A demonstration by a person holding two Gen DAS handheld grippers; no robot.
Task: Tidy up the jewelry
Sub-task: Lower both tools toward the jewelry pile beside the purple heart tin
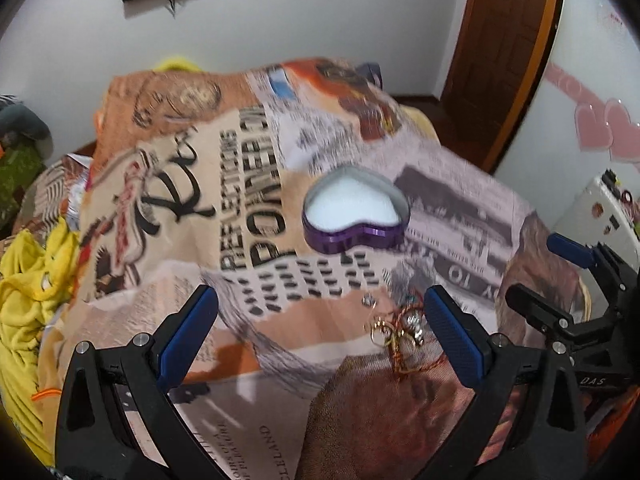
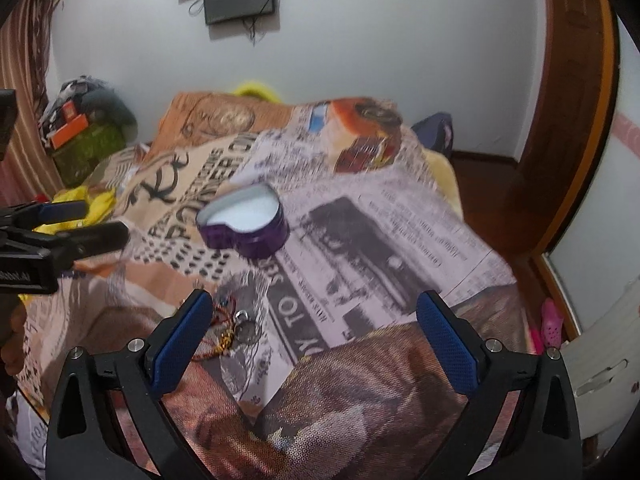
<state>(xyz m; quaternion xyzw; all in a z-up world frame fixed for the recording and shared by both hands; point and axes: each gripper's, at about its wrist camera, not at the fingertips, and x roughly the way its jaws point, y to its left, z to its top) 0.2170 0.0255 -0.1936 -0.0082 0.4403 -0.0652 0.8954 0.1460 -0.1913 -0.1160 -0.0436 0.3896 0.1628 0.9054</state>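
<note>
A small tangle of jewelry, gold-coloured rings, silvery charms and red-and-gold thread, lies loose on the bed's newspaper-print blanket, near the front edge. Further back on the same blanket, well apart from the heap, sits a purple heart-shaped tin box with its lid off and a white lining showing. I take it to be open and empty so the pieces can go straight in.

The left gripper hangs over the blanket with its blue-padded jaws wide apart and nothing between them; the tangle lies just inside its right-hand finger. The right gripper is beside it, jaws likewise spread and empty, with the tangle close to its left-hand finger. Both tilt downward toward the heap, which looks like the approach to a first pick. The threads are knotted together, so one piece may drag the rest.
</note>
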